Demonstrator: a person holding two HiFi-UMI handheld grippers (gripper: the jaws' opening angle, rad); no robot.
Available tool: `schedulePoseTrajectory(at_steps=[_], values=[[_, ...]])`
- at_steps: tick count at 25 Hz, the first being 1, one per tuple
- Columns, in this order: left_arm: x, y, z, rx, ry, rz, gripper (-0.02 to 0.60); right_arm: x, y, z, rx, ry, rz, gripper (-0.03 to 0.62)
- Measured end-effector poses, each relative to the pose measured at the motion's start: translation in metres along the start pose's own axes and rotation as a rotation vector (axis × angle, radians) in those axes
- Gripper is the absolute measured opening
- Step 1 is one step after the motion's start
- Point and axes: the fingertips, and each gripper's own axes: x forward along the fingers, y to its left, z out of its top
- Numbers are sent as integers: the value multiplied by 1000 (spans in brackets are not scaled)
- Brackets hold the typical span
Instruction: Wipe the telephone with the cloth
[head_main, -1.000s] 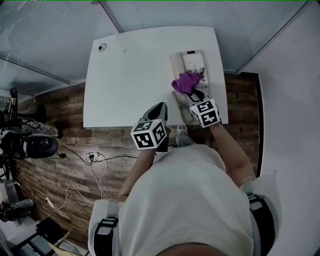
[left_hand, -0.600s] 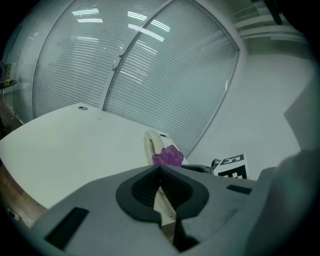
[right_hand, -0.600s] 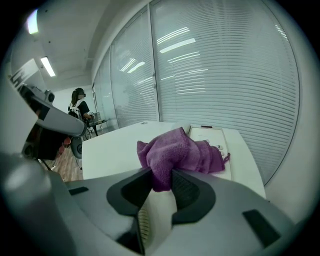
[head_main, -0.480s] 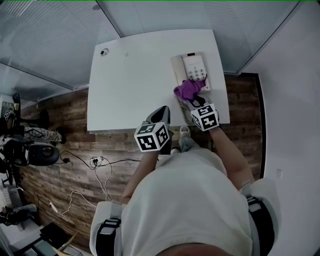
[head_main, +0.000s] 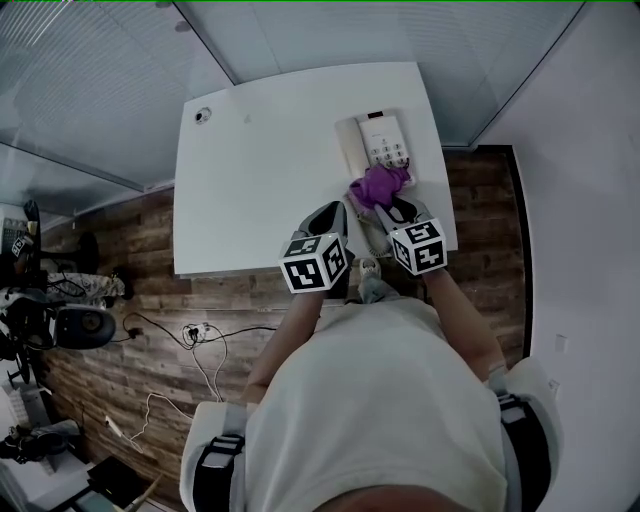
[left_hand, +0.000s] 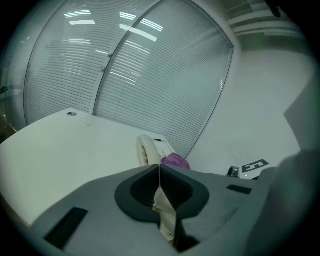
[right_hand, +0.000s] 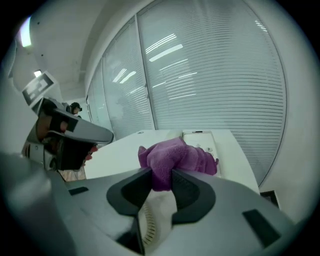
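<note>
A white telephone (head_main: 383, 143) lies at the table's far right, its handset on the left side; it also shows in the left gripper view (left_hand: 149, 149) and the right gripper view (right_hand: 206, 142). My right gripper (head_main: 385, 205) (right_hand: 161, 175) is shut on a bunched purple cloth (head_main: 375, 185) (right_hand: 175, 156), which rests on the near part of the telephone, below the keypad. The cloth (left_hand: 175, 161) peeks out beside the handset. My left gripper (head_main: 328, 215) (left_hand: 159, 167) hovers over the table's near edge, left of the telephone, shut with nothing between its jaws.
The white table (head_main: 260, 170) has a small round grommet (head_main: 203, 116) at its far left corner. Glass walls with blinds stand behind it, and a white wall at the right. Cables (head_main: 190, 330) and equipment lie on the wooden floor at the left.
The right gripper has drawn the cloth slightly toward the near end of the telephone, uncovering more of the keypad. The left gripper has drifted a little to the right, still shut.
</note>
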Motion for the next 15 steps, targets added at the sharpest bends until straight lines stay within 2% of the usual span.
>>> schedulePoseTrajectory(at_steps=[5,10,11,13,15], values=[[25,-7,13,-3,-9,-21,23,-19,-28,36,41,-113,-67,124],[53,-10,19,6,13,-10,26,-30,-55,77,50,-208,-109,123],[59,-12,19,8,21,-9,41,-32,-59,84,50,-223,-113,124],[72,-14,19,14,38,-7,153,-33,-67,98,43,-245,-114,124],[86,-13,20,19,49,9,193,-30,-73,108,36,-256,-108,124]])
